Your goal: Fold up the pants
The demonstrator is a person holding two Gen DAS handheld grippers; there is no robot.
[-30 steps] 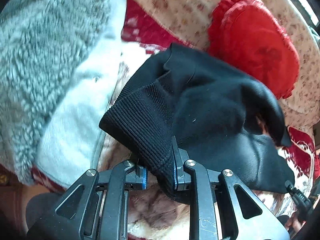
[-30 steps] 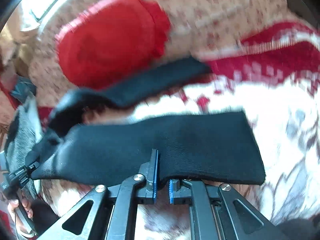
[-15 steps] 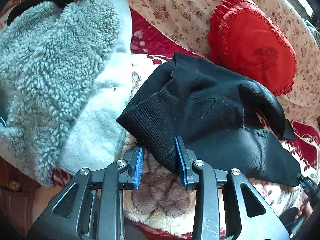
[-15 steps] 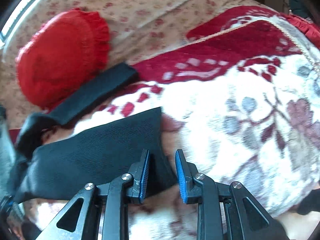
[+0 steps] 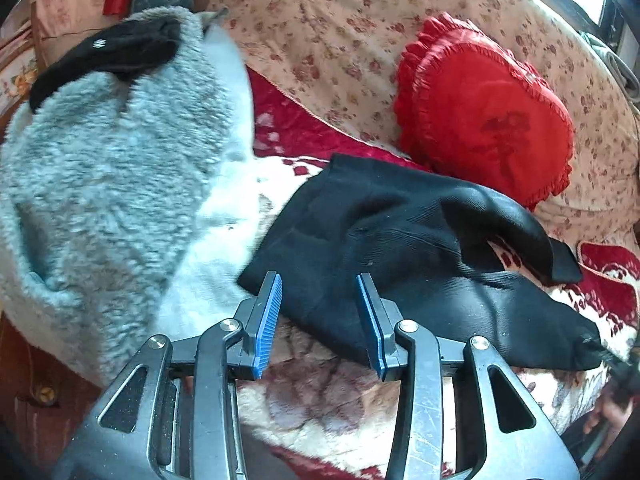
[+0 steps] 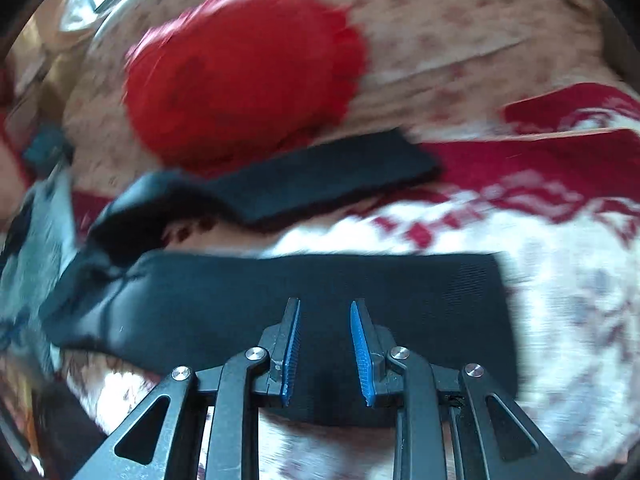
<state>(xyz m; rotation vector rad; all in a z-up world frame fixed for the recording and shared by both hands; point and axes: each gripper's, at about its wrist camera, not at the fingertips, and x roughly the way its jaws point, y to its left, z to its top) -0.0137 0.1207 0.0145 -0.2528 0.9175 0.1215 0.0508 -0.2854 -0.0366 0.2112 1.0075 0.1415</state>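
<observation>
On the red-and-white floral blanket (image 5: 320, 396) lie the black knit pants (image 5: 400, 248), one leg bent back toward the red heart-shaped ruffled cushion (image 5: 484, 116); left gripper (image 5: 319, 320) fingers spread apart over the waistband, gripping nothing; right gripper (image 6: 325, 346) fingers parted above the near leg, empty, view blurred; grey fluffy fleece garment (image 5: 108, 176) touching the pants' left side

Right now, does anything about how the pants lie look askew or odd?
Yes. The black pants lie with their two legs splayed apart instead of stacked: the far leg angles toward the red heart pillow, leaving blanket showing between them. The crotch area is bunched.
</observation>
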